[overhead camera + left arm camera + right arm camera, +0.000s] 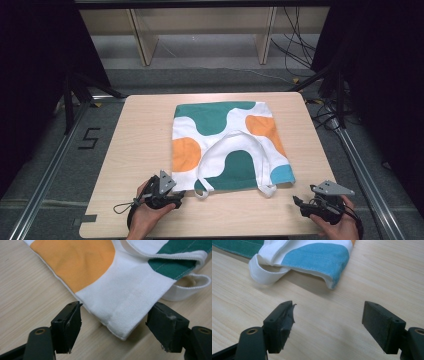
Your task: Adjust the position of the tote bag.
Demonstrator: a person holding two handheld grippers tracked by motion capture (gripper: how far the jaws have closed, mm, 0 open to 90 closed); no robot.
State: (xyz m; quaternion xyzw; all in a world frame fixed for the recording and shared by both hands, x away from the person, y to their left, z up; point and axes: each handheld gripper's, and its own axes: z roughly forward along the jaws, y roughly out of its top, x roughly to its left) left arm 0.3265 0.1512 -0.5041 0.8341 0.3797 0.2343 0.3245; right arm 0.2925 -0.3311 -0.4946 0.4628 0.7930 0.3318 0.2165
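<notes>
Your tote bag (225, 142) lies flat on the light wooden worktop (135, 145), just beyond both pairs of tongs, its white cloth printed with green, orange and blue blobs. One white strap (232, 140) arcs back over the bag's face, and the other strap (267, 190) pokes out in loops past the edge nearest you. Your left tongs (176, 194) sit at the bag's near corner on your left side; in the left gripper view those left tongs (113, 323) stand wide open with the white hemmed corner (120, 325) lying between the jaws, the cloth close to the left pad but not pinched, and nothing is held. An orange patch (77, 260) lies farther along that same edge, and a strap loop (190, 287) rests on the wood past the right jaw. Your right tongs (299, 204) rest apart from the bag, off its near right corner; in the right gripper view the right tongs (328, 323) are also spread wide over bare wood, holding nothing, with the blue corner (322, 257) ahead of them, slightly lifted, and a white strap loop (264, 273) to its left. Your left hand (147, 215) and right hand (340, 227) grip the handles at the worktop's near edge.
</notes>
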